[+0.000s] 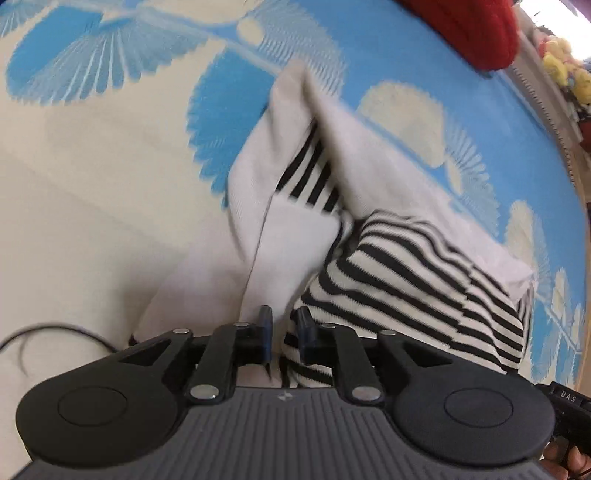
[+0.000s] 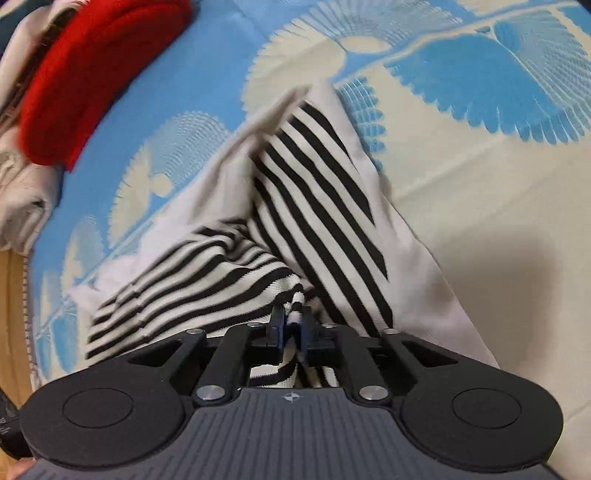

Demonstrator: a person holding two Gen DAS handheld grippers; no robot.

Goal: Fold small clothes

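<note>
Left wrist view, item by item. We log our left gripper [image 1: 284, 328] low in the frame, its two blue-padded fingers [image 1: 265, 326] standing a little apart; a fold of the striped garment [image 1: 406, 266] rises into the gap, but we cannot tell whether the pads press it. The garment, black-and-white striped outside and plain white on its turned-out side, lies crumpled on the blue-and-cream floral bedspread [image 1: 110, 155], reaching from the gripper toward mid-frame. A red knitted item [image 1: 472, 29] sits at the top right edge, well apart from the garment. A dark cable [image 1: 37, 332] curls at the left edge. Yellow soft toys [image 1: 565, 66] show blurred beyond the bed's edge.

Right wrist view. We log our right gripper [image 2: 293, 326] with its jaws nearly together, pinching a striped hem of the same garment [image 2: 317, 192] between the pads. The garment fans upward from the grip across the bedspread [image 2: 498, 177]. The red knitted item [image 2: 96, 74] lies at the upper left, resting on pale folded clothes [image 2: 26, 192].
</note>
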